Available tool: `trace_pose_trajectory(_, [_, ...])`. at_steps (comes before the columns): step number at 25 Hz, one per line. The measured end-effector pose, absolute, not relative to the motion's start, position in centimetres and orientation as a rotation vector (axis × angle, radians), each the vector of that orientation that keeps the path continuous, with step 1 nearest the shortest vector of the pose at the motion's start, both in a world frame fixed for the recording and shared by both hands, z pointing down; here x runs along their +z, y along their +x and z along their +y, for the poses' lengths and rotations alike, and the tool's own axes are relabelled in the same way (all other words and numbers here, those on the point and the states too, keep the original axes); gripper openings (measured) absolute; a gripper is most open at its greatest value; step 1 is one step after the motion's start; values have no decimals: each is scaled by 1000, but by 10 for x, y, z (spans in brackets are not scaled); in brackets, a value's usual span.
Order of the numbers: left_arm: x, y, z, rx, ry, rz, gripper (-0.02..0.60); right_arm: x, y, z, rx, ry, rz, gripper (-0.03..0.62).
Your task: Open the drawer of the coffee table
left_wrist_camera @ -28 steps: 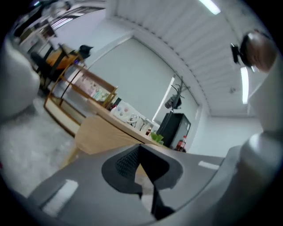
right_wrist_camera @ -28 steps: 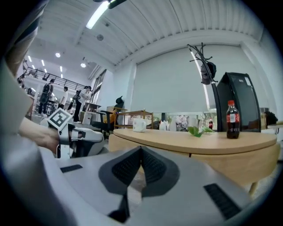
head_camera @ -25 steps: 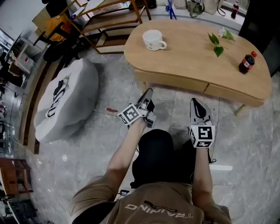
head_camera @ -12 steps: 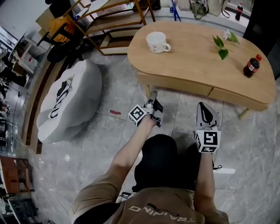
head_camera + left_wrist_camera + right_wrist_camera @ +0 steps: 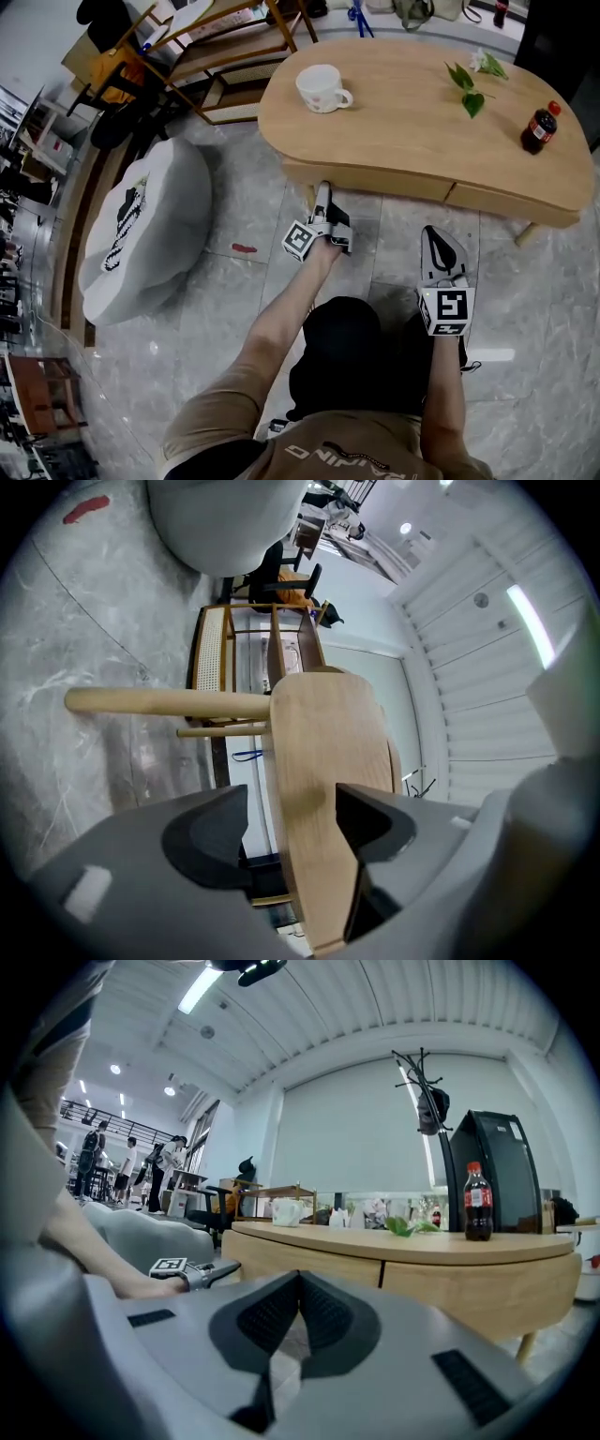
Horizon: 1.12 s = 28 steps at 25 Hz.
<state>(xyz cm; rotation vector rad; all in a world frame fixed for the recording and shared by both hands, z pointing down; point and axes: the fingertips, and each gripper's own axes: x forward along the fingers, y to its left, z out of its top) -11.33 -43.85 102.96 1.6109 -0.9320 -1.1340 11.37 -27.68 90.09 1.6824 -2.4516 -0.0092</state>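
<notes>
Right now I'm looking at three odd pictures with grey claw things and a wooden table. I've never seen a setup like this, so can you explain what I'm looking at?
There is no robot here. A person holds a hand tool with two jaws in each hand. The head view comes from a camera on the person's head, looking steeply down. The other two pictures come from cameras riding on each tool, looking along its jaws.

On the coffee table stand a white cup, a cola bottle and some green leaves.

The left gripper is at the table's front, by the drawer front, which looks closed. Its jaws are opening, with the wooden edge between them and not clamped. The right gripper hangs back from the table, its jaws shut and empty.
</notes>
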Motion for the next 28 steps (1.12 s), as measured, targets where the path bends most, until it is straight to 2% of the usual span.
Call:
trace_pose_trajectory(14, [1010,-106,-445,-1452,1649,-607,282,926,113,-271,32,1612,-2423,5])
trace_pose_trajectory(28, [1008,-104,-446,-1403,1623,-633,242,914,97,-270,0,1574,-2465,5])
